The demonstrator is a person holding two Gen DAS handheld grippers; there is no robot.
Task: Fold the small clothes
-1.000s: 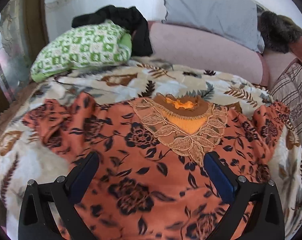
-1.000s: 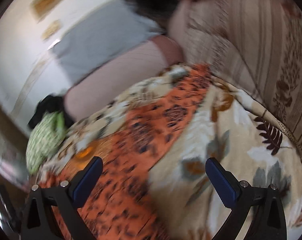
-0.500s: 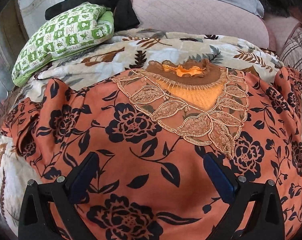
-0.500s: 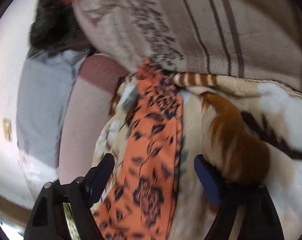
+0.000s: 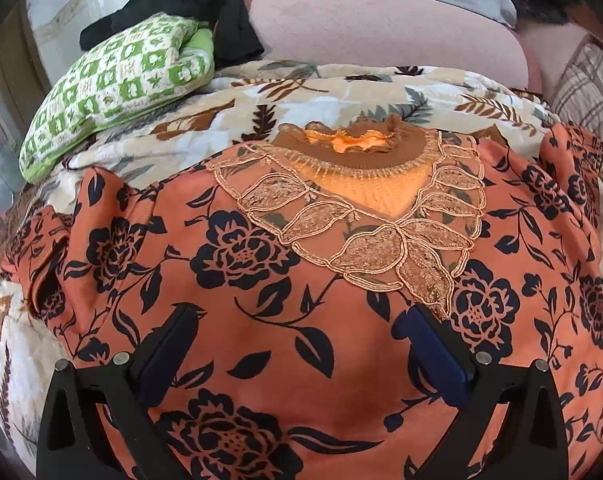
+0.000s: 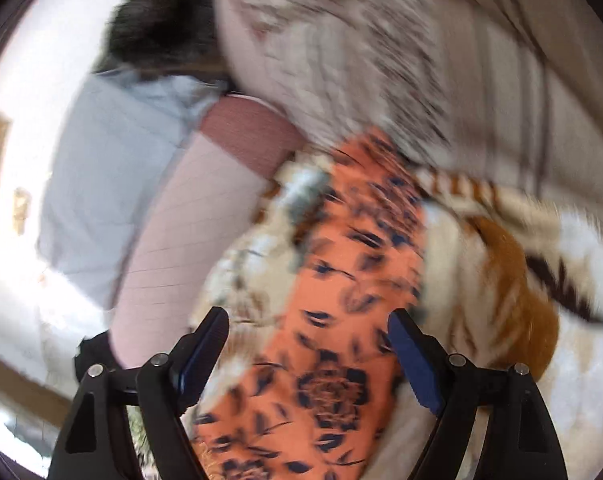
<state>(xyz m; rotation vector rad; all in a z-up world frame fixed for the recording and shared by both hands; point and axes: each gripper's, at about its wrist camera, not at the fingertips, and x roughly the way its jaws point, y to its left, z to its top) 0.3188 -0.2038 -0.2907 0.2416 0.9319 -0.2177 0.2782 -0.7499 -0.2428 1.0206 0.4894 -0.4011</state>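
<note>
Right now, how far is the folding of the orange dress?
Done: the orange floral dress lies spread flat on the leaf-print blanket. In hand: nothing; left gripper and right gripper are open above the cloth. Left: every fold.

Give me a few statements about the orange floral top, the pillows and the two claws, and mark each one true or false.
1. The orange floral top lies spread on the leaf-print blanket. True.
2. The green checked pillow lies on top of the garment. False: it lies beyond it, on the blanket.
3. The left claw is open above the fabric. True.
4. The right claw is clamped on a sleeve. False: its jaws stand apart, with the orange fabric only in line between them.
5. A black cloth lies behind the green pillow. True.
</note>
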